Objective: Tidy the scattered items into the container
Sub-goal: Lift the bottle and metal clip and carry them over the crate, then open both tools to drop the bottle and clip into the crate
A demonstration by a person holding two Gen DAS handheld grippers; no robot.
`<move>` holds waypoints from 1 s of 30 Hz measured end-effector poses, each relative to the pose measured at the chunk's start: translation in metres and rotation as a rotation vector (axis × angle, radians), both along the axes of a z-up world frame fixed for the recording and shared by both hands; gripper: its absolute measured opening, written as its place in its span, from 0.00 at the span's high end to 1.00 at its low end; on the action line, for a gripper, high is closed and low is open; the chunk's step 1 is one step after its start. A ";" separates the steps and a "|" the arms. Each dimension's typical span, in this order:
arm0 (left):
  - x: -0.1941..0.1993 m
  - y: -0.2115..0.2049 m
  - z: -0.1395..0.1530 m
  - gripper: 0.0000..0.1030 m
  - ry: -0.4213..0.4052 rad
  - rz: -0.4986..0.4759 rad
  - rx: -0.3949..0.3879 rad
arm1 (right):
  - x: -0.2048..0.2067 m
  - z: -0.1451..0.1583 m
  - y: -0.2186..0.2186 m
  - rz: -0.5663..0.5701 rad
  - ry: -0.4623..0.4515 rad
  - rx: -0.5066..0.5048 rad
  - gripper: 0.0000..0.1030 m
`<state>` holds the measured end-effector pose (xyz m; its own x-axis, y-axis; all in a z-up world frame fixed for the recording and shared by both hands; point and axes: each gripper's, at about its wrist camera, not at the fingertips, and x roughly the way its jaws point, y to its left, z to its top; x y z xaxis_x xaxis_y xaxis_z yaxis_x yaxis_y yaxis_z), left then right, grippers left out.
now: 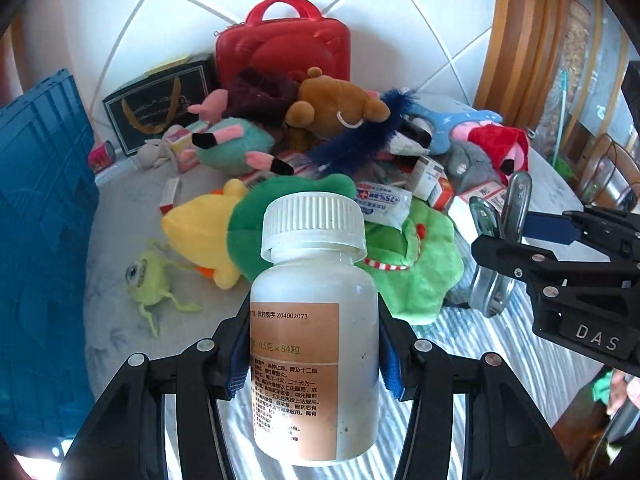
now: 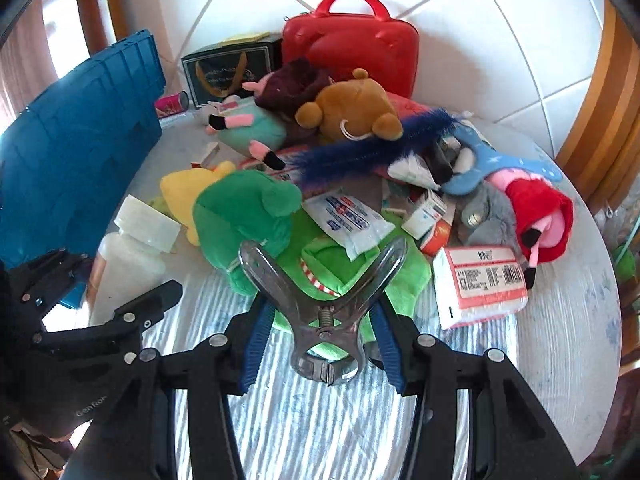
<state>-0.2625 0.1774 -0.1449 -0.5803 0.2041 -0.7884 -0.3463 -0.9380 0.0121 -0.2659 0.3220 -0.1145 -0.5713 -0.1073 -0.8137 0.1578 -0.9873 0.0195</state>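
My left gripper (image 1: 314, 356) is shut on a frosted white pill bottle (image 1: 314, 344) with a ribbed white cap and a tan label, held upright above the table. The same bottle (image 2: 132, 248) appears at the left of the right wrist view. My right gripper (image 2: 324, 344) is shut on a metal spring clamp (image 2: 324, 300), its two handles spread forward in a V. That clamp (image 1: 496, 240) and the right gripper (image 1: 516, 232) show at the right of the left wrist view. A blue plastic crate (image 1: 44, 264) stands at the left edge of the table.
A heap of plush toys fills the round table (image 2: 568, 360): a green frog (image 2: 248, 216), a yellow one (image 1: 200, 232), a brown bear (image 2: 356, 108). Medicine boxes (image 2: 480, 284) and a wipe packet (image 2: 348, 220) lie among them. A red case (image 2: 352, 44) and a black gift bag (image 1: 160, 108) stand at the back.
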 end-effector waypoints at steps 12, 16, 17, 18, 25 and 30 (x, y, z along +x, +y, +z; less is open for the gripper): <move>-0.063 -0.046 0.102 0.50 -0.005 0.143 -0.050 | -0.066 0.111 -0.082 0.188 0.085 0.029 0.53; -0.085 -0.094 0.149 0.50 0.047 0.179 -0.047 | -0.089 0.157 -0.129 0.210 0.128 0.043 0.53; -0.089 -0.109 0.162 0.50 0.062 0.182 -0.044 | -0.094 0.167 -0.145 0.214 0.139 0.047 0.53; -0.094 -0.126 0.174 0.50 0.074 0.186 -0.042 | -0.098 0.178 -0.162 0.218 0.150 0.050 0.53; -0.121 -0.275 0.231 0.50 0.111 0.229 -0.081 | -0.123 0.233 -0.299 0.244 0.211 0.003 0.53; -0.136 -0.384 0.226 0.50 0.070 0.279 -0.137 | -0.139 0.240 -0.402 0.287 0.181 -0.037 0.53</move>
